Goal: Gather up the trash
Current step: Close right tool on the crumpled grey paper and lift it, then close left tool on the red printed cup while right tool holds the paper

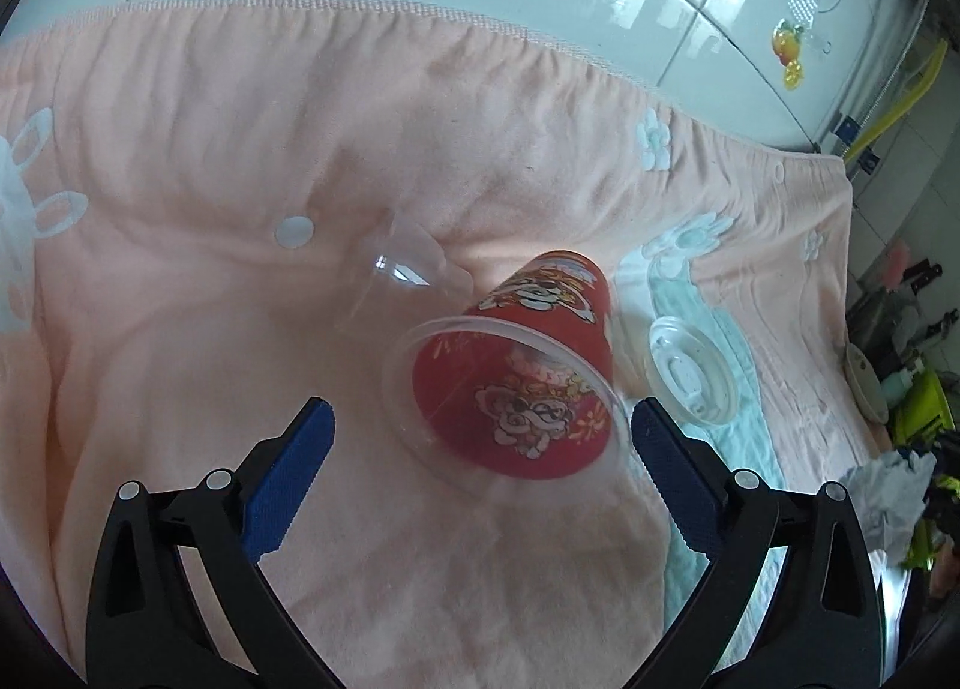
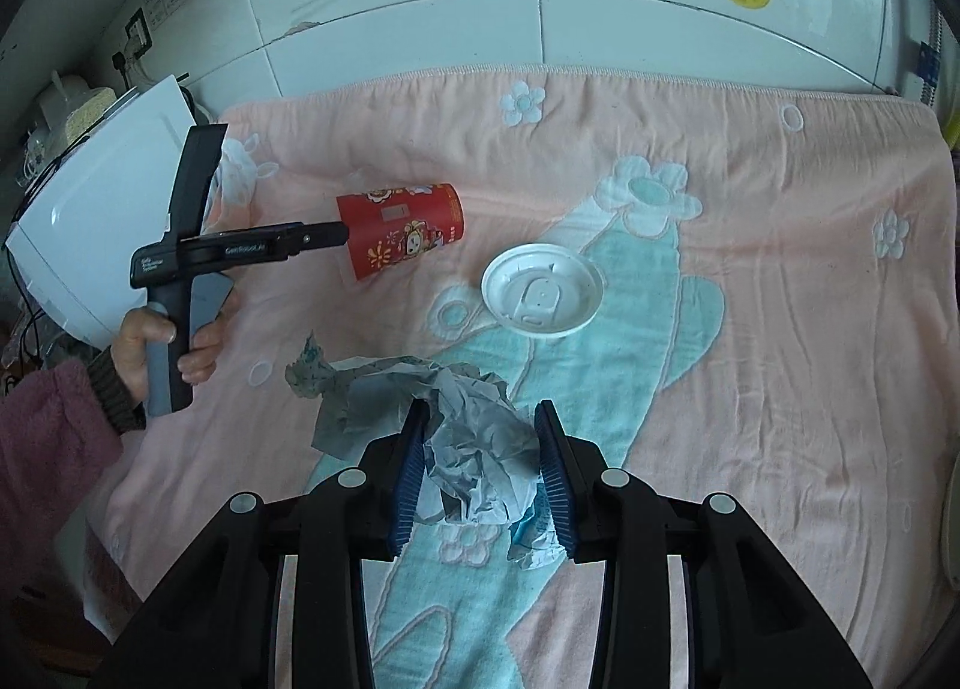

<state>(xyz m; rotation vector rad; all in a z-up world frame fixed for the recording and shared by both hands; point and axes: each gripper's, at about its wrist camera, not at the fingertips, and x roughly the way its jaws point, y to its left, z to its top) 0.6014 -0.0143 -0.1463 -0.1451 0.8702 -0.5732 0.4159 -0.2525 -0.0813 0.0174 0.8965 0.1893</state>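
A pink towel [image 2: 750, 245] with a teal flower pattern covers the tabletop, probably to give the scattered trash a soft bed that keeps it from sliding.

The red cup [image 1: 528, 377] lies on its side just ahead of the left tongs [image 1: 480, 431], which stand spread wide to either side of its rim without touching it, so the mouth can be straddled. Its long axis runs away from those tongs, mouth toward them and base beyond; a clear sleeve or second cup seems to surround it, though I cannot tell which.

The crumpled paper [image 2: 480, 467] is pinched between the narrow right tongs [image 2: 480, 473], its loose tail spilling out to their left.

The white lid [image 2: 543, 290] rests flat ahead of the right tongs, apart from the cup.
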